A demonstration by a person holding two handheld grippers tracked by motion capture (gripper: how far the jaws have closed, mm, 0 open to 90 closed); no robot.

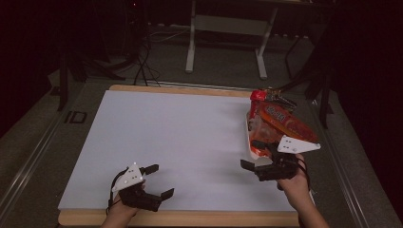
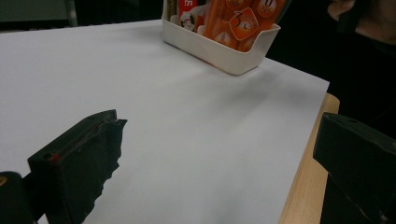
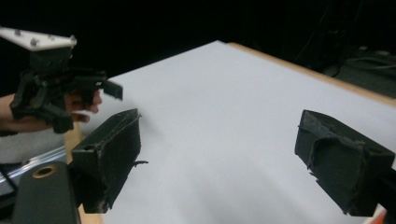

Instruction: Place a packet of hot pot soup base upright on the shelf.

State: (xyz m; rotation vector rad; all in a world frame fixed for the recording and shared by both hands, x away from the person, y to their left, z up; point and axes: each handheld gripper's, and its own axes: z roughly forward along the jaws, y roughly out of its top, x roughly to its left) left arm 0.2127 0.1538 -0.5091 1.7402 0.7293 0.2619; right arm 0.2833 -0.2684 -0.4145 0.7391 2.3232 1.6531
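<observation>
A white tray (image 1: 247, 137) stands at the right of the white sheet (image 1: 176, 137), stuffed with orange and red snack packets (image 1: 280, 118). My right gripper (image 1: 251, 154) hovers just in front of the tray's near end, open, with nothing between its jaws. In its own view the right gripper (image 3: 219, 144) looks across bare sheet. My left gripper (image 1: 161, 180) rests open and empty near the front left of the sheet. Its own view has the left gripper (image 2: 219, 154) facing the tray (image 2: 224, 58) and packets (image 2: 233, 18) across the sheet.
The sheet lies on a wooden table whose bare edge (image 1: 190, 218) runs along the front. Beyond the table are a dark floor, cables and a metal desk frame (image 1: 228, 28). The left gripper (image 3: 60, 88) and its hand appear far off in the right gripper view.
</observation>
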